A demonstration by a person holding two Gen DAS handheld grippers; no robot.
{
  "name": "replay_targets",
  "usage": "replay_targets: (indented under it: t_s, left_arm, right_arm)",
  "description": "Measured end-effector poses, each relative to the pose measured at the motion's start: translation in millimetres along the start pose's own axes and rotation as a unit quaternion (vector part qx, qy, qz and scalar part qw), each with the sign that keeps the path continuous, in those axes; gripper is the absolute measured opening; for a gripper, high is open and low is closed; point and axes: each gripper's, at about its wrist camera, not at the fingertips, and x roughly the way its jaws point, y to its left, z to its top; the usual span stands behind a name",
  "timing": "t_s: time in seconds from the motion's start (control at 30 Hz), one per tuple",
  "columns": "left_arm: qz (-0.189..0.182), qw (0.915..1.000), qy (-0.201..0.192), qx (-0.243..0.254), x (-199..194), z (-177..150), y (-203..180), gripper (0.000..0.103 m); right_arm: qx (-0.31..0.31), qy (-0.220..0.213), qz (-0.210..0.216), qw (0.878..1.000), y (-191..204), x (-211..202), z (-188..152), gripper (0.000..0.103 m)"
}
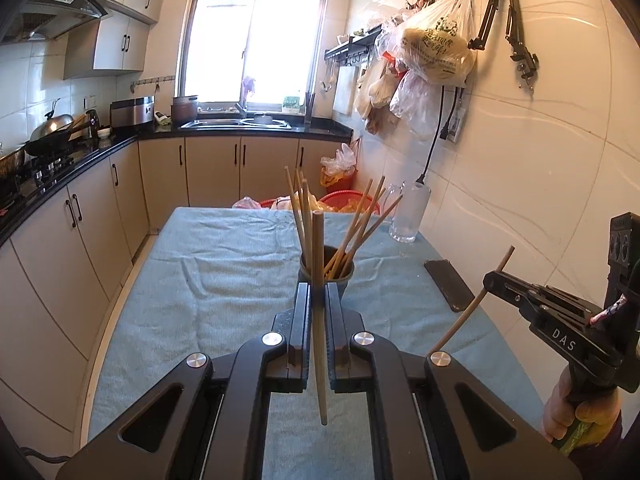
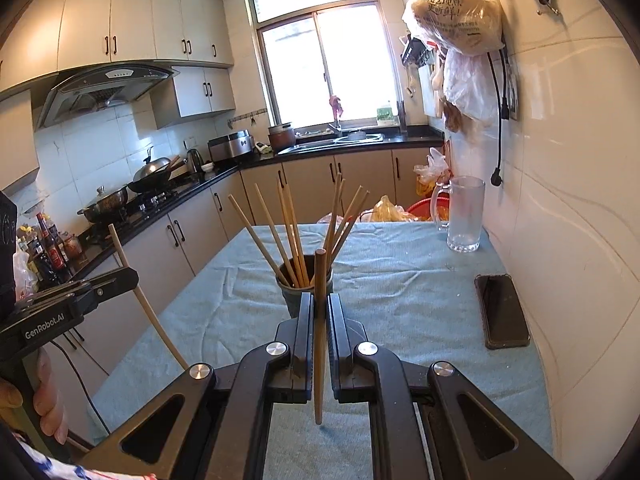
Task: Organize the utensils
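Observation:
A dark cup (image 1: 344, 276) (image 2: 289, 284) stands mid-table on the blue towel and holds several wooden chopsticks (image 1: 360, 224) (image 2: 288, 232). My left gripper (image 1: 318, 294) is shut on one chopstick (image 1: 319, 320), held upright just short of the cup. My right gripper (image 2: 320, 304) is shut on another chopstick (image 2: 319, 336), also upright near the cup. Each gripper shows in the other's view, the right one (image 1: 490, 280) at the right, the left one (image 2: 132, 276) at the left, each with its chopstick.
A glass mug (image 1: 408, 214) (image 2: 464, 214) stands at the table's far right. A black phone (image 1: 448, 284) (image 2: 502, 310) lies by the wall. Red baskets (image 1: 344, 198) sit beyond the table's far edge. Kitchen counter (image 1: 60, 168) runs along the left.

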Motion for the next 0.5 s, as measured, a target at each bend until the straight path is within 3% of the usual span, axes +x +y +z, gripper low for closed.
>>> replay_targets:
  t_s: [0.5]
  left_arm:
    - [-0.008, 0.999, -0.043, 0.004, 4.4, 56.0, -8.6, 0.006]
  right_arm:
    - [-0.011, -0.023, 0.003, 1.0, -3.5, -1.2, 41.3, 0.006]
